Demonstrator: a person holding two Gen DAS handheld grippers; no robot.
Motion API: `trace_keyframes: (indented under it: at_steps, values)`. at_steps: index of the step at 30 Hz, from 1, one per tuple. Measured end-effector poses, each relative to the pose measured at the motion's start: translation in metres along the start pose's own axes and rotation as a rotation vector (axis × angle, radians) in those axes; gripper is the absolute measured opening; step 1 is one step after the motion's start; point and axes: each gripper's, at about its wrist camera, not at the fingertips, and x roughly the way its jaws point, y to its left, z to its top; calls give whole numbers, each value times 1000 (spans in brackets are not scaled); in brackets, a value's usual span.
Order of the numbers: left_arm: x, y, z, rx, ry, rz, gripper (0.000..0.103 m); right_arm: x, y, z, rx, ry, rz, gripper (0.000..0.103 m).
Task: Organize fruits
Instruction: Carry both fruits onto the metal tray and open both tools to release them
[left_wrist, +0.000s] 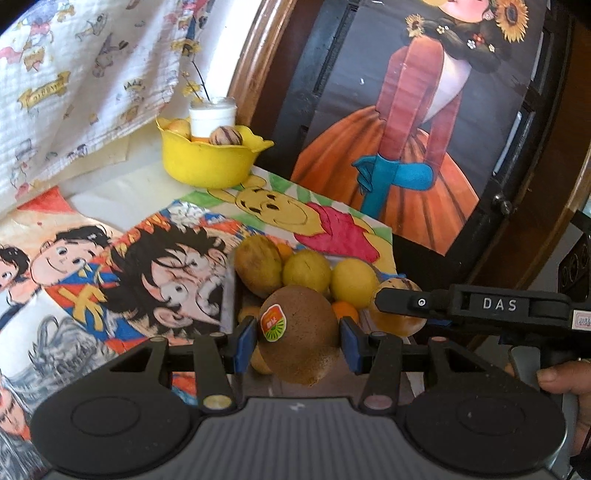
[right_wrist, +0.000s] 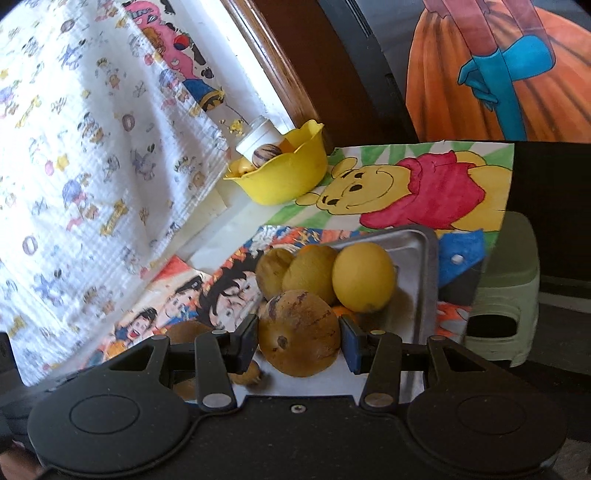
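Your left gripper clamps the brown stickered kiwi, your right gripper the mottled tan fruit (both look seated); the yellow plastic bowl sits ahead-left.

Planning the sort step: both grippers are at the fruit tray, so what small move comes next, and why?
Probably lift the left gripper: its pads flank the stickered kiwi, apparently gripped. The yellow bowl beyond already holds fruit, a likely destination.

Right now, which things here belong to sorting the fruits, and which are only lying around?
For the job:
kiwi in the left gripper
brown fruit in the right gripper
lemon
metal tray
yellow bowl

Just lying about:
bear drawing
patterned cloth
green stool
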Motion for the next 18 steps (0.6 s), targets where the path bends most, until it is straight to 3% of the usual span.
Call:
trace_keyframes:
  at_steps: [18]
  values:
    - [0, -7, -33, 20, 44, 23, 52, -9, 7, -42, -134, -26, -41, 48]
